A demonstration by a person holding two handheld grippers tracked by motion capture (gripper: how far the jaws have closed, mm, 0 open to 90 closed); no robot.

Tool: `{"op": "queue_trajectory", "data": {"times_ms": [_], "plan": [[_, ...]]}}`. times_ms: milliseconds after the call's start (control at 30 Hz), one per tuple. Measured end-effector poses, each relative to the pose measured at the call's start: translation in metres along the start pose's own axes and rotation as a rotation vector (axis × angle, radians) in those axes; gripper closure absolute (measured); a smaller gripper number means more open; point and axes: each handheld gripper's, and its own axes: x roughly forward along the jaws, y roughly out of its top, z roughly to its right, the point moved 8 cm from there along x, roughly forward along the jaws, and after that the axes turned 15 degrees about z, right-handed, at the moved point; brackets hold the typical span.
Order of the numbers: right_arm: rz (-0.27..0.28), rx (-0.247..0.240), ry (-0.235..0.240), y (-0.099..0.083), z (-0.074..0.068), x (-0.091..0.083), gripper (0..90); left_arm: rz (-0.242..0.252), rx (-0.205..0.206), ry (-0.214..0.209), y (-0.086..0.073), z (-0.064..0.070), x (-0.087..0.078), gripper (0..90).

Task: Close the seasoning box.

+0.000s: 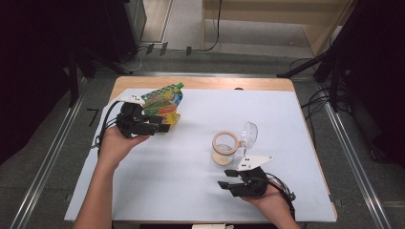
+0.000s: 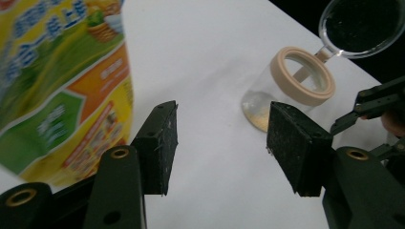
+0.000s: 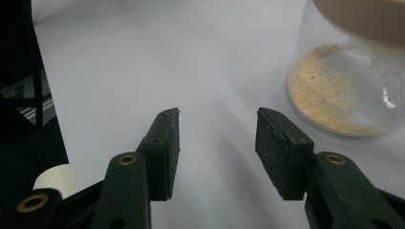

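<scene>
A: Standing open on the white table sheet (image 1: pixel 157 176), the glass jar (image 1: pixel 224 149) has its hinged clear lid (image 1: pixel 249 133) swung back, away from the person. Reason, probably: the mouth with its tan ring (image 2: pixel 302 76) is free from above for pouring. A thin layer of tan powder (image 3: pixel 329 93) lies on the jar floor.

B: And the bag?

A: The bright yellow-green pouch (image 1: pixel 164 102) is at the far left, well apart from the jar. Spout corner is up and tilted toward the table's middle. The left gripper (image 1: pixel 160 123) is right at its lower edge.

B: Clamped on it?

A: Not as its own view shows it. The left gripper view has the jaws set wide with bare table between the pads, the pouch (image 2: pixel 57 86) off to one side of them. So the pouch leans or stands by itself; which one cannot be told.

B: Right side?

A: The right gripper (image 1: pixel 230 178) rests low, just on the near side of the jar, jaws parted and empty. In its own view the jar wall sits just beyond one pad, not touching. A guess: it waits there to steady the jar once the pouch comes over.

B: Risk?

A: Light jar, back-heavy with the lid open. It could tip if nudged.
</scene>
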Motion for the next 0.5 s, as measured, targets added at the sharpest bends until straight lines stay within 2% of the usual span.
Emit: {"op": "queue_trajectory", "data": {"times_ms": [167,233,333,500], "plan": [[-0.004,-0.003,0.005,-0.001,-0.001,0.001,52.0,0.016,-0.014,0.035,-0.001,-0.012,-0.010,44.6],[-0.007,-0.005,0.009,-0.001,-0.002,0.002,52.0,-0.007,-0.009,0.086,-0.005,-0.022,-0.016,42.6],[-0.009,-0.004,0.011,-0.001,-0.003,0.002,52.0,-0.011,0.001,0.098,-0.006,-0.027,-0.021,42.4],[-0.010,-0.010,0.028,0.000,-0.006,0.006,52.0,0.004,-0.019,0.132,-0.010,-0.043,-0.030,42.8]]}}
